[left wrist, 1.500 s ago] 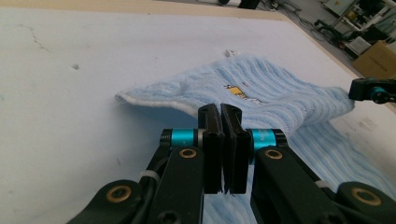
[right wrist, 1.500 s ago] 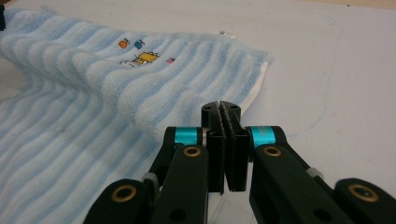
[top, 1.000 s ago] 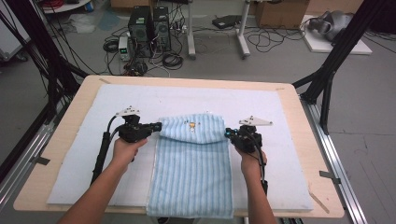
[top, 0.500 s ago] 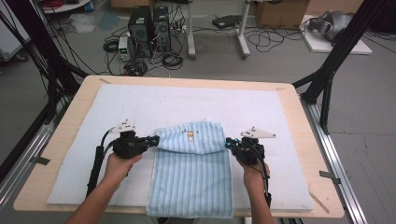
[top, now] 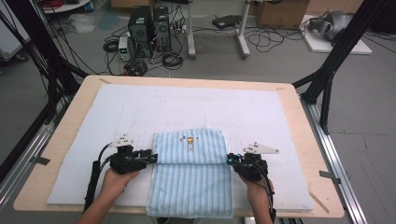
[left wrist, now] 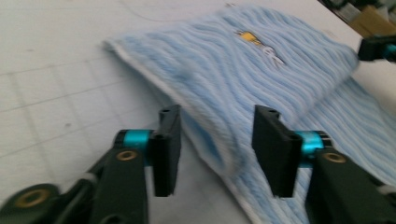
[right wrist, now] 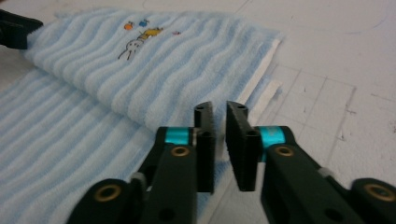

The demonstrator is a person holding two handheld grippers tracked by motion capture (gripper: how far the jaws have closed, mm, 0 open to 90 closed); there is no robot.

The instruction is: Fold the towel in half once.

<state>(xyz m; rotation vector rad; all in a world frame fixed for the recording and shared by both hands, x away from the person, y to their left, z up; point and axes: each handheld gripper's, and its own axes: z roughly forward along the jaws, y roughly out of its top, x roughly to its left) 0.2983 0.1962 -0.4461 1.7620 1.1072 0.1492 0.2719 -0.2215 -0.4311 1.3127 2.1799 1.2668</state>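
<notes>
From the high view, the towel point(top: 191, 175) lies at the near middle of the mat point(top: 261, 116), its far part folded back toward the person so the little embroidered picture faces up; the left gripper point(top: 150, 157) sits at the fold's left end and the right gripper point(top: 230, 160) at its right end, one per corner, which I'd guess is how you keep a fold square. In the left gripper view the jaws have just been opening; they stand apart with the fold's rolled edge between them, pads not pressing (looks like a let-go to me); towel point(left wrist: 261, 70) sags there on its own. In the right gripper view the jaws have just been opening too, only a narrow slit so far; nothing in the gap, and the towel point(right wrist: 154, 65) corner lies just beyond the tips, so it's been dropped where the fold should stay.
</notes>
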